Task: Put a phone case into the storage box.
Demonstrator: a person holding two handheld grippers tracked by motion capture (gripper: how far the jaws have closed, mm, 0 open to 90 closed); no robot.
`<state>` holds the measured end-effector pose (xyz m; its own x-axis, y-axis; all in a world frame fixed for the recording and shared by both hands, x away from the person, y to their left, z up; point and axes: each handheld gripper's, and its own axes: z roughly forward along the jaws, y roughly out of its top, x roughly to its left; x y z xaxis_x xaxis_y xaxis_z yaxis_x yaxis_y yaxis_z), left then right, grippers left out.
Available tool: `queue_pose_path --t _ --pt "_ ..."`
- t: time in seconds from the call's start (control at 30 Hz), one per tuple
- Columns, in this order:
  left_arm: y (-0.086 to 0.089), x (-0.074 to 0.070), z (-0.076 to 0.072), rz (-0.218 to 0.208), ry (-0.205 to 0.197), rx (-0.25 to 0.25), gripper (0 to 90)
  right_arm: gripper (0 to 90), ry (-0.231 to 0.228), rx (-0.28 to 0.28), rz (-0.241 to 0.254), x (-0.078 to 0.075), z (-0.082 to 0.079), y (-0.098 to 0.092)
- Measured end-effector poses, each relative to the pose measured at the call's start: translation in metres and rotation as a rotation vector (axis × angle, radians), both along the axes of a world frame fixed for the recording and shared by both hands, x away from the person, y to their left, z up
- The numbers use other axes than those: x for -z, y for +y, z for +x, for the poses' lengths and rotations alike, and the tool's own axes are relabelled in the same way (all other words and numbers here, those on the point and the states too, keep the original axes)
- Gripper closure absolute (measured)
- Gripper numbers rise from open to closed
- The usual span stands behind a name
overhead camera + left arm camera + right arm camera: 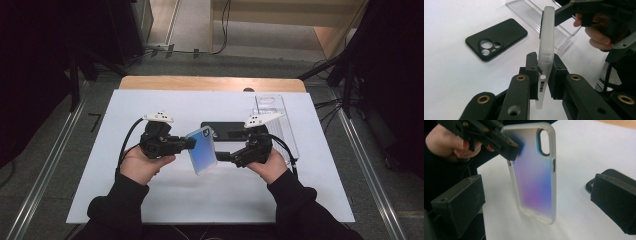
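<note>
Two phone cases are before you, and parts of each are hard to read. Your left hand-held gripper (543,75) is clamped on the long edge of the translucent phone case (535,173), and its pads cover a patch of that rim — the frosted wall hides whatever is inside the case when seen edge-on from the left gripper view. That case hangs in the air between your two hand-held grippers, upright and slightly tilted, clear of the counter (150,200). It is smooth and glossy, with a milky rim, rounded corners, an oval camera cut-out near the top and a back that shades from blue to violet-pink.

Your right hand-held gripper (537,202) has its jaws spread wide — no pad touches the case, which stands just ahead of them in the gap. One upper jaw tip of it sits close beside the case's top edge in the left gripper view; whether it touches there cannot be told.

Beyond your left hand-held gripper, the black phone case (496,38) lies flat on the white counter, matte, with round camera openings. In the high view your grippers partly cover it. Past it lies a clear ribbed plastic tray (280,107), its far end cut off in the left gripper view.
</note>
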<state>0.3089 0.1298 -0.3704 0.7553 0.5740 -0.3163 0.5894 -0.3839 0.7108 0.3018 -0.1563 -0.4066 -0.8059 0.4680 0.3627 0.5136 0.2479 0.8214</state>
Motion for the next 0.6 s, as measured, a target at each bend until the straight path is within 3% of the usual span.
queue_pose_path --t 0.27,0.47,0.6 --pt "0.0 0.003 0.003 -0.002 0.045 -0.069 81.1 0.0 -0.044 0.094 -0.019 0.003 -0.005 0.005" --pt "0.0 0.003 0.003 0.016 0.049 -0.108 81.0 0.0 -0.056 0.158 -0.048 0.009 -0.01 0.017" --pt "-0.001 0.004 0.002 0.021 0.042 -0.109 81.1 0.0 -0.073 0.199 -0.063 0.01 -0.014 0.026"
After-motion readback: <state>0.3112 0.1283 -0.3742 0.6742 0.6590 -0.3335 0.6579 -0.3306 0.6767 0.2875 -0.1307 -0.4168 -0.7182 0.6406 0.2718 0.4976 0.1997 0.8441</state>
